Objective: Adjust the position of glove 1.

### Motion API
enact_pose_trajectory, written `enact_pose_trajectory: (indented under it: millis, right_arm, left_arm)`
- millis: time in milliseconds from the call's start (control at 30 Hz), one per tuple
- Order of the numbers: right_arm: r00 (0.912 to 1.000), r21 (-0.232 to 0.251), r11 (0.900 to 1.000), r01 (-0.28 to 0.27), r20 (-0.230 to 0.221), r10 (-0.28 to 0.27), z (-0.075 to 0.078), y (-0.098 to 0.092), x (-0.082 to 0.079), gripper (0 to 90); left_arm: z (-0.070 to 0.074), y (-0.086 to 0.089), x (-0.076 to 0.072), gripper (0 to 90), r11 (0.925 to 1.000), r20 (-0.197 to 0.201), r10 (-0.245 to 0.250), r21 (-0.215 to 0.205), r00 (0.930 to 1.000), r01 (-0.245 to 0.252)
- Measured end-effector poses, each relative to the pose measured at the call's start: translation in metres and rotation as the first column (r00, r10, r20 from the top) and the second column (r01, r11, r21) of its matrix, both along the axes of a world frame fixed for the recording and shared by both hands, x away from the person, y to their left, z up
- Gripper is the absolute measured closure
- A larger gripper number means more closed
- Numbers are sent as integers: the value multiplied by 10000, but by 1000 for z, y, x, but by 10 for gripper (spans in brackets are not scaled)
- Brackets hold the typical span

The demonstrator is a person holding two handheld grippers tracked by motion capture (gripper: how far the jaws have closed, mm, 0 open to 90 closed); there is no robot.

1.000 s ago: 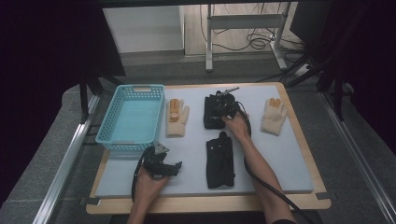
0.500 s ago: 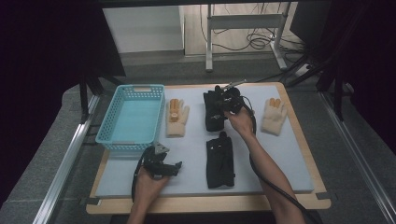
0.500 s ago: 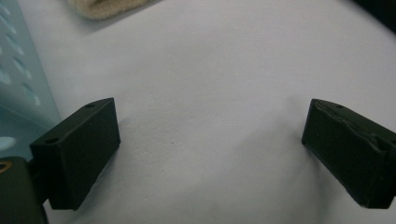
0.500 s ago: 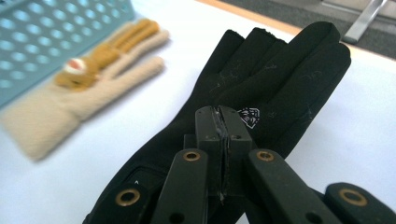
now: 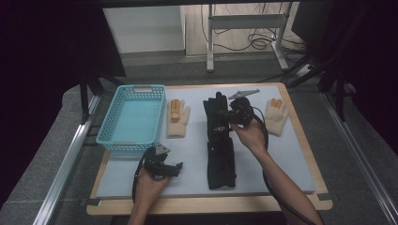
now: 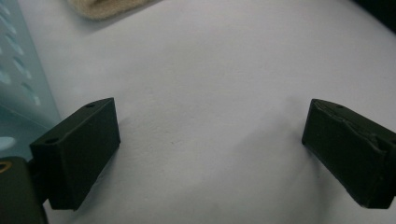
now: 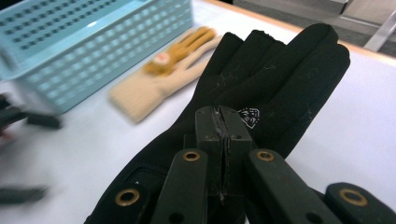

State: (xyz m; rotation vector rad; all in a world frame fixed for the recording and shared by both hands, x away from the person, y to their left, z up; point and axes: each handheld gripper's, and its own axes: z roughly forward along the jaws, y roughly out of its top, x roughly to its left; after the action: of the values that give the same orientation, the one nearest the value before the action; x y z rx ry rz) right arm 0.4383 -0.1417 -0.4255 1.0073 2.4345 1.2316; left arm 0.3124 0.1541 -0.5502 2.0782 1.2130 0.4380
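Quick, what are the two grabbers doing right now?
Left gripper: open, holding nothing, over the mat.
Right gripper: shut on the black glove.

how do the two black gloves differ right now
The far black glove is pinched in the shut right tongs, partly raised off the mat; the near black glove lies flat and untouched. The far one shows a small white logo; none is visible on the near one. Both are black, fingers pointing away.

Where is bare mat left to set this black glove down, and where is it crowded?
Bare mat lies right of the near black glove, below the right tan glove. Another patch sits between the left tongs and that glove. The basket is empty. The far row is crowded.
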Motion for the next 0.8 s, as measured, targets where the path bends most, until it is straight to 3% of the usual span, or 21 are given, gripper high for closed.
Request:
enact_pose_trajectory:
  millis: [67, 100, 167, 233, 300, 533, 800]
  right_arm:
    - [10000, 55, 10000, -40, -27, 41, 0, -4, -16, 872]
    - [9998, 240, 9997, -87, -187, 91, -1, -9, -31, 872]
    - [9997, 326, 9994, -69, -233, 77, -2, -11, -36, 872]
    - [9991, 366, 9993, -82, -403, 96, -6, -14, -55, 871]
    - [9991, 350, 9993, -105, -411, 119, -8, -15, -60, 871]
    - [9986, 305, 9995, -68, -516, 84, -21, -19, -103, 871]
    - [9968, 277, 9987, 435, -678, -415, -42, -22, -114, 869]
  left_arm:
    - [0, 0, 0, 46, 10000, 10, -10, 10, 10000, 10]
    - [0, 0, 0, 46, 10000, 10, -11, 9, 10000, 11]
    - [0, -1, 0, 46, 10000, 34, 49, -58, 10000, -49]
    - [0, -1, 0, 47, 10000, 38, 50, -62, 10000, -50]
    - [0, -1, 0, 47, 10000, 35, 49, -67, 10000, -48]
    - [0, -1, 0, 46, 9999, 49, 54, -90, 10000, -54]
    - [0, 0, 0, 47, 10000, 31, 35, -59, 10000, -35]
